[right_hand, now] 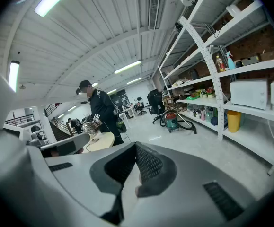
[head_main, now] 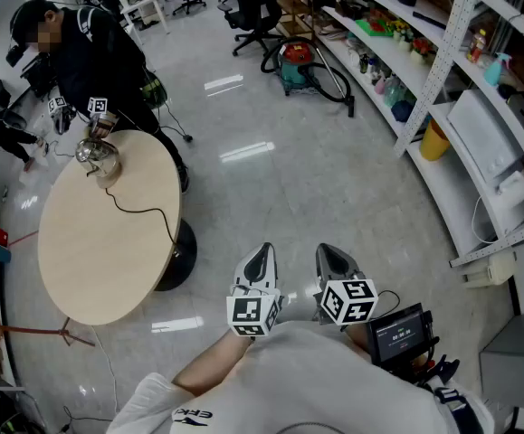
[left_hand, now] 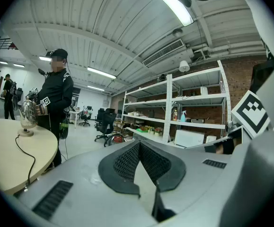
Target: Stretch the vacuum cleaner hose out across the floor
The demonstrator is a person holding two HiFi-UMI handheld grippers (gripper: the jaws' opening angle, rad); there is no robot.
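Left gripper (head_main: 260, 259) and right gripper (head_main: 336, 260), both closed and empty, hang well short of the shelves (head_main: 438, 61). The vacuum cleaner hose (head_main: 332, 84) lies beside those shelves, seemingly looped; approach, then grip near its free end.

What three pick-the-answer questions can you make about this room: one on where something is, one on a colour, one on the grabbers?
1. Where is the vacuum cleaner?
A. on the floor beside the shelves
B. hanging from the ceiling
C. in a gripper

2. What colour is the bucket among the shelves?
A. pink
B. yellow
C. black

3. How are the left gripper and right gripper?
A. wide open
B. shut on a ball
C. shut and empty

Answers: 1 A, it stands on the floor next to the shelf posts. 2 B, it shows bright yellow in the head view and the right gripper view. 3 C, each gripper view shows the jaws together with nothing between them.
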